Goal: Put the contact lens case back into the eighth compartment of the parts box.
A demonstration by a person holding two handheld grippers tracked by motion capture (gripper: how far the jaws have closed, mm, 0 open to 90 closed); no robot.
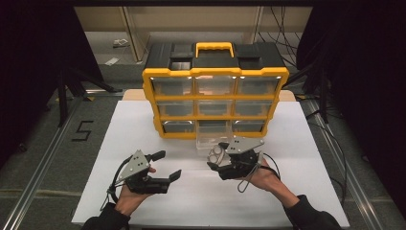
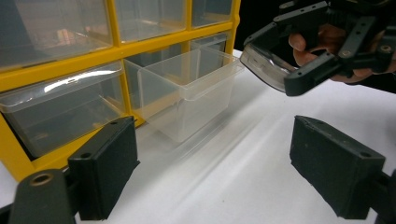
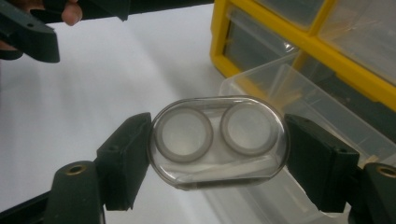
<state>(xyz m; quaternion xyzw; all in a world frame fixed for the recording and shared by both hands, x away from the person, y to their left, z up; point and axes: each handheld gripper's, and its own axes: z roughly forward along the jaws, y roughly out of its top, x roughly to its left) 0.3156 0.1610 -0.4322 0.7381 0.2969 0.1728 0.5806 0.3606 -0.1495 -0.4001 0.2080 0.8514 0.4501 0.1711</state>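
1. Before you stands a yellow organizer (image 1: 215, 103) with a black top and a yellow handle (image 1: 214, 48), its clear drawers in three rows.
2. It rests on a white counter (image 1: 158, 201).
3. To your left, the floor (image 1: 43, 143) bears a black "5" mark (image 1: 82, 130).

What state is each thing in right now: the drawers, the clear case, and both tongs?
Bottom middle drawer: pulled out onto the white table, apparently empty.
Other drawers: pushed in.
Organizer: upright, handle on top.
Clear oval case: clamped between the right tongs, beside the open drawer.
Left tongs: open, holding nothing, apart from the drawer.
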